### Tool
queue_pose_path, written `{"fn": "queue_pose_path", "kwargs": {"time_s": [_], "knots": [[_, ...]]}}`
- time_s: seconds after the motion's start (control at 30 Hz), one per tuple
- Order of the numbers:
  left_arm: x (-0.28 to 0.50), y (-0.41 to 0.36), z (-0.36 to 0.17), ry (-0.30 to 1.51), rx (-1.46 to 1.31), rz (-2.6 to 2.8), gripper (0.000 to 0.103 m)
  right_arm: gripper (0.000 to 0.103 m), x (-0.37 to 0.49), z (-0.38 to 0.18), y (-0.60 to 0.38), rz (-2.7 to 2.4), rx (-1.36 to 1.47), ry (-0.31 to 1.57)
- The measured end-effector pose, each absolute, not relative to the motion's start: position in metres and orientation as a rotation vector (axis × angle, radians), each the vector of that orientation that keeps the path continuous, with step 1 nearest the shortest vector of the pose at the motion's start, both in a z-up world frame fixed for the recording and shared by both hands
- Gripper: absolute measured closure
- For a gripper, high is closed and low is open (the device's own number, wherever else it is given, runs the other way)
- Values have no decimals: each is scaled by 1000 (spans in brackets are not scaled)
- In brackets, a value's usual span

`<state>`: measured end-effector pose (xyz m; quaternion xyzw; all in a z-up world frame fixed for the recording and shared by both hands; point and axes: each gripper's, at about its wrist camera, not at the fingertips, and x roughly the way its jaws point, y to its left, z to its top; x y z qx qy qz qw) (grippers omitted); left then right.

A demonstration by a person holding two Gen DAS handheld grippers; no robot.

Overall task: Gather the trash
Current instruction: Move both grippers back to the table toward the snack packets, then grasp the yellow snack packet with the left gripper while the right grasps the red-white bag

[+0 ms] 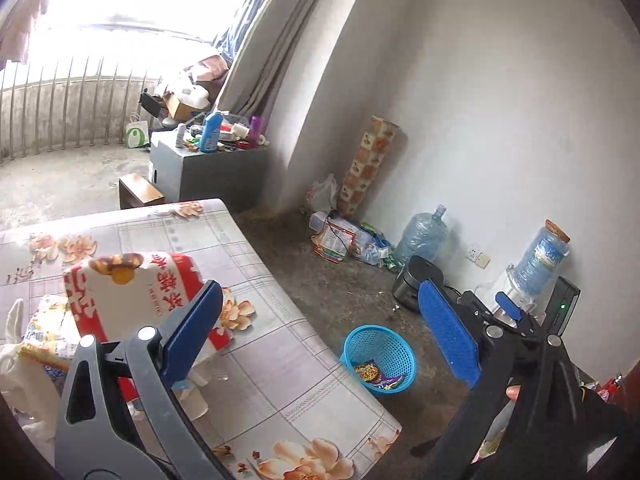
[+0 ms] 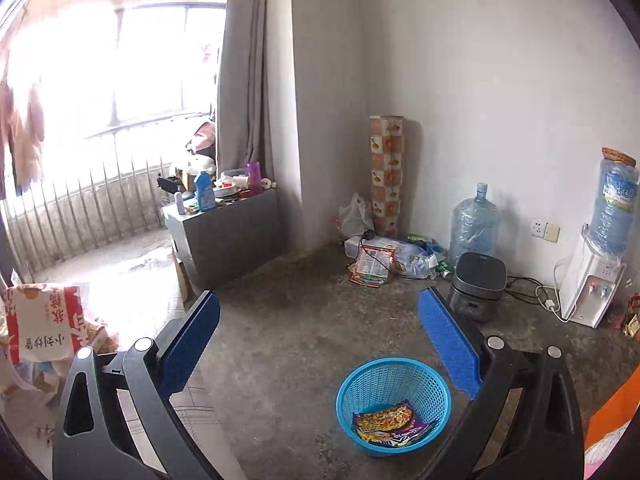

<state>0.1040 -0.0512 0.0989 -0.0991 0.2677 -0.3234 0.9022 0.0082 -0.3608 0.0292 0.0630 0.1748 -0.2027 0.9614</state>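
A blue mesh basket [image 2: 394,406] stands on the concrete floor with a purple and yellow snack wrapper [image 2: 390,426] inside; it also shows in the left wrist view [image 1: 378,360]. My right gripper [image 2: 320,344] is open and empty above and just behind the basket. My left gripper [image 1: 316,332] is open and empty over the table's right edge [image 1: 280,340]. A red and white snack bag [image 1: 140,292] lies on the table by its left finger, with a yellow wrapper [image 1: 44,332] and white plastic beside it.
A floral cloth covers the table. A rice cooker [image 2: 478,284], water jug [image 2: 472,224], dispenser [image 2: 592,284] and loose packaging [image 2: 384,258] line the far wall. A grey cabinet [image 2: 228,232] with bottles stands by the curtain.
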Motion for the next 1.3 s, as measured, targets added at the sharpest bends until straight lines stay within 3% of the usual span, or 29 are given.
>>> {"fn": "queue_pose_path", "kwargs": {"time_s": [0.2, 0.4, 0.57, 0.7, 0.93, 1.3], "knots": [[76, 60, 65, 545, -221, -441, 9, 6, 27, 34, -301, -154, 180, 411], [74, 123, 49, 528, -289, -359, 9, 6, 65, 24, -250, 74, 275, 524], [88, 137, 37, 540, -355, -402, 9, 6, 102, 21, -224, 210, 348, 593], [104, 132, 23, 582, -418, -445, 24, 6, 130, 18, -207, 261, 366, 634], [140, 132, -14, 720, -561, -394, 40, 6, 164, 18, -189, 306, 374, 655], [164, 139, -55, 745, -814, -317, 41, 6, 246, -21, -219, 436, 725, 790]]}}
